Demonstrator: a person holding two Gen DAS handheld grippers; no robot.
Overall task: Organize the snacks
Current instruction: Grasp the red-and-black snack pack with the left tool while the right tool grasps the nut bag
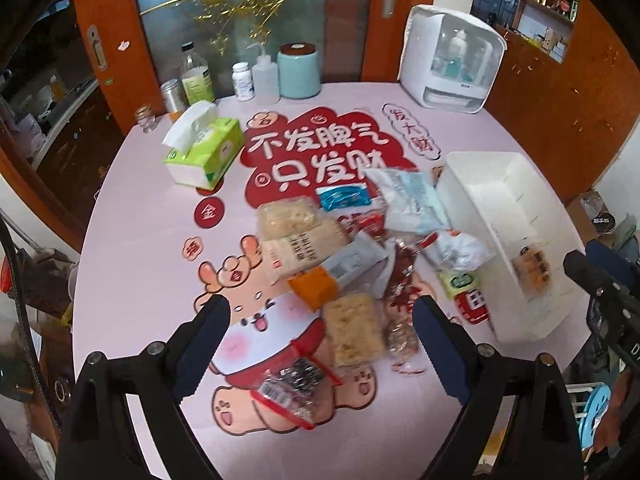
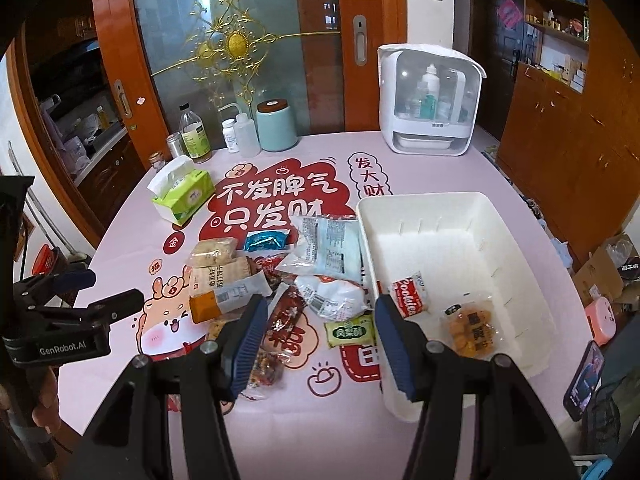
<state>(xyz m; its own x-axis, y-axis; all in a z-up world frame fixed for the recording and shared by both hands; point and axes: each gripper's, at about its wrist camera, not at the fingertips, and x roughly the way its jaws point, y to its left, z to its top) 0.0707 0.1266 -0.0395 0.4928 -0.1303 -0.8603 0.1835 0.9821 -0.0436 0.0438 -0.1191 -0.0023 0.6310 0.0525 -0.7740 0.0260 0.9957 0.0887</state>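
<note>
Both tongs hover above the table (image 2: 120, 240) with jaws spread wide, holding nothing. The left tongs (image 1: 320, 320) point down over the snack pile (image 1: 332, 248); the right tongs (image 2: 320, 320) sit between pile and white bin (image 2: 460, 208), which holds a Cookies packet (image 2: 408, 292).

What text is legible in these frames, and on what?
"不发脾气 只发财": tablecloth
"发大财": tablecloth bubble
"金", "福": tablecloth badges
"Cookies": red packet in the white bin
"凤梨酥": green packet
"GenRobot.AI": left gripper
Bottle labels, tissue box and remaining snack wrappers: too small or blurred.
</note>
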